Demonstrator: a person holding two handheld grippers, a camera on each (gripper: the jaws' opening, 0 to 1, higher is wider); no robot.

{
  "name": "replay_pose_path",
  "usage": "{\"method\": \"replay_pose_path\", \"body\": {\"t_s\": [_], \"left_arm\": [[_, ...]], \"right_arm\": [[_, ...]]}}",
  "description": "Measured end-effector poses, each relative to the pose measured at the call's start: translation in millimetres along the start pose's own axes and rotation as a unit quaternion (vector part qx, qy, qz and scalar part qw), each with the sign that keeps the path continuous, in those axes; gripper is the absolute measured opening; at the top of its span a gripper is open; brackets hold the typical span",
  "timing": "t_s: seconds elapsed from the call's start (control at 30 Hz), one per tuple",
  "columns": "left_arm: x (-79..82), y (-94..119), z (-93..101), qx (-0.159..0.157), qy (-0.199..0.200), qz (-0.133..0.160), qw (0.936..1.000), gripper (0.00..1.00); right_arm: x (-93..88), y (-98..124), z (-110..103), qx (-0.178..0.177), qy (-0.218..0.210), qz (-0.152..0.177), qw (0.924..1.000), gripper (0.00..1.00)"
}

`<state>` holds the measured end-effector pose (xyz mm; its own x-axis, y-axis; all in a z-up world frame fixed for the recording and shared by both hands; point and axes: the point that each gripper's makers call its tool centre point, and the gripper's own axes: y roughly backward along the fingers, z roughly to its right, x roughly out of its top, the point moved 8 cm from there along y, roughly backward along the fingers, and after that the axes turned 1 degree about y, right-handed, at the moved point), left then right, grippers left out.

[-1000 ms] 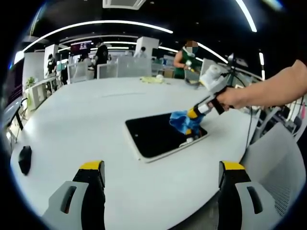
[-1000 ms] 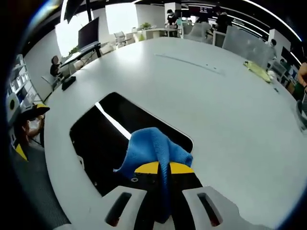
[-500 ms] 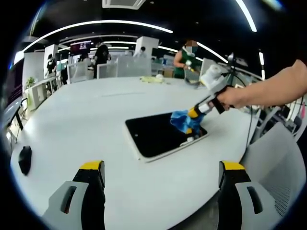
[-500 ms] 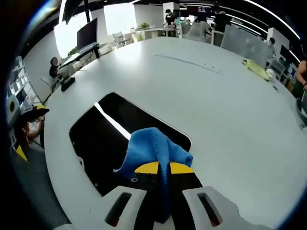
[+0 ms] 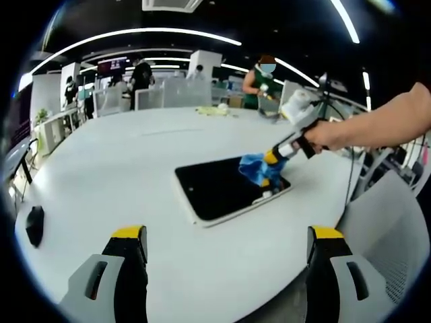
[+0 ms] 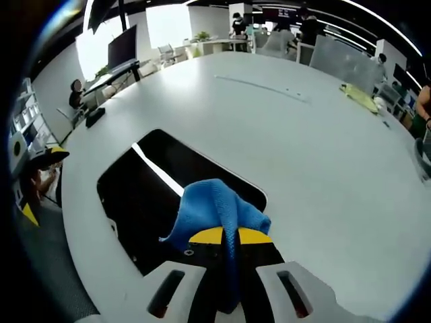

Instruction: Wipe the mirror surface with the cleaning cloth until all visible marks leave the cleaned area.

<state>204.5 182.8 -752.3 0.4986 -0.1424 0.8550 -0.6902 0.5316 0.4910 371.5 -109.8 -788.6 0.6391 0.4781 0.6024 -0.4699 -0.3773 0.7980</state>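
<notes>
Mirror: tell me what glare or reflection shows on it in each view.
Right gripper view: one bright streak crosses the dark mirror, left of the cloth. Left gripper view: the mirror looks evenly black, no glare; fisheye bends the table edge.

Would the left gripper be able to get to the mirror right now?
Probably yes. The left gripper is open with bare table between it and the mirror; the right gripper and cloth cover just the far corner.
</notes>
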Motion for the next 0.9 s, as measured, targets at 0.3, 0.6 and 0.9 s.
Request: {"method": "replay_pose_path", "body": {"t_s": [0.3,0.6,0.9], "left_arm": [[-0.2,-0.3,0.0,-0.001,-0.002,-0.001,1.0000,0.99],[0.1,-0.6,0.2,-0.001,-0.002,0.000,1.0000,0.99],[0.4,-0.7,0.9,-0.002,-0.003,0.000,1.0000,0.99]], "right_arm": [[-0.7,-0.2,0.4,0.000,-0.007,0.004,1.0000,0.01],[-2.9,0.9,-0.4,-0.006,-0.013,0.008,0.9999,0.01],[-7.2,4.6,-5.2,-0.009,-0.015,0.005,0.9998,0.01]]}}
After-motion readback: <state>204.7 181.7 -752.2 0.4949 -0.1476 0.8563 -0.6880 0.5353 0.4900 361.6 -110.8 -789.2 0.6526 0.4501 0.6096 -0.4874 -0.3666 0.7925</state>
